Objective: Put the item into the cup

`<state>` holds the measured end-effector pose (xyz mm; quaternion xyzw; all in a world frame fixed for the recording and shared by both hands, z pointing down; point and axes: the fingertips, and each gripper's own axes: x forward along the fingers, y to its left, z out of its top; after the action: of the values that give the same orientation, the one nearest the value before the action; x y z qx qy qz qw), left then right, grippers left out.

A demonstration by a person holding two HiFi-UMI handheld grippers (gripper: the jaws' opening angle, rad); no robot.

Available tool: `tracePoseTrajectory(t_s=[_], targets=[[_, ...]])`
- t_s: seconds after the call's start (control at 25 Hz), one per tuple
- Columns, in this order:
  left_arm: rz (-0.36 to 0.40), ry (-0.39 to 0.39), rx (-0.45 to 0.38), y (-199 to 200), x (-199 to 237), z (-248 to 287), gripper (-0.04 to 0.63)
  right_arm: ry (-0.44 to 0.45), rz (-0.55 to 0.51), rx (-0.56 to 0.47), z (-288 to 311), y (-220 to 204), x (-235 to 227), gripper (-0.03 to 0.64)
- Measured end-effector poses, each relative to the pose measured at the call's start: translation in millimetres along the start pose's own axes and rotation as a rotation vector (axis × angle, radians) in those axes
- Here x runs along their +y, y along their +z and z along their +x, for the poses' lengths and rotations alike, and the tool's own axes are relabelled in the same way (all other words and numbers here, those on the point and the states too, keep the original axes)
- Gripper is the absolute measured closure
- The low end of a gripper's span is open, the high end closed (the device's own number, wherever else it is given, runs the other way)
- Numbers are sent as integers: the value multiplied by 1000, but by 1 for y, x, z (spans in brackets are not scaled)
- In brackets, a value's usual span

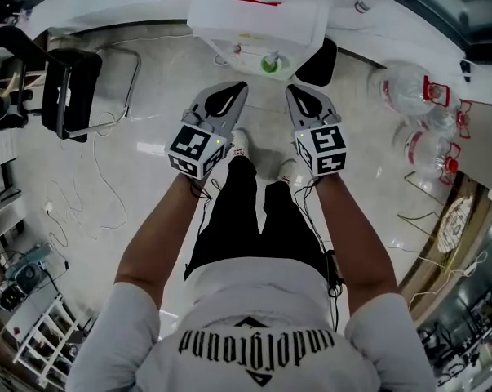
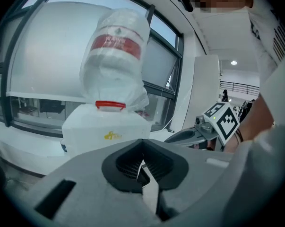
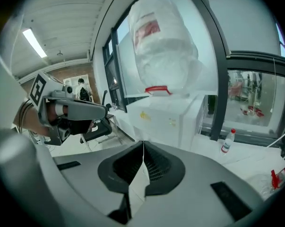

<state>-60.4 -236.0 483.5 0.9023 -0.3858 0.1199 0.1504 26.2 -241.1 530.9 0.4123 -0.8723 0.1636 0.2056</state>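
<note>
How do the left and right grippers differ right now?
Pose: the left gripper angles toward the person's right and the right gripper toward the left, so their tips converge.
Markers: the left gripper's marker cube shows a different pattern from the right gripper's.
Shared: both have their jaws shut on nothing and are held before the white box.

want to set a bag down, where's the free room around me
Bare floor lies between the black chair and the left hand-held gripper, and again between the right hand-held gripper and the clear bags. Crowded: the white box straight ahead; cables trail lower left.
</note>
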Motion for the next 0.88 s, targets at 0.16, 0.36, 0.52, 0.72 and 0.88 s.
tracePoseTrajectory(t_s=[0.16,0.36,0.52,0.72,0.88], targets=[[-11,43,-32,44,-25,-39,580,33,-14,-55,-53,43,17,600],[33,67,-107,97,-67,-86,581,83,-51,-111,-117,87,40,601],[43,67,-134,121,-96,-114,580,124,-80,-142,-161,114,58,601],[69,38,-156,139,-136,-143,580,161,-127,-168,-208,133,76,601],[42,63,-223,162,-155,-168,580,193,-173,-195,-247,146,87,601]])
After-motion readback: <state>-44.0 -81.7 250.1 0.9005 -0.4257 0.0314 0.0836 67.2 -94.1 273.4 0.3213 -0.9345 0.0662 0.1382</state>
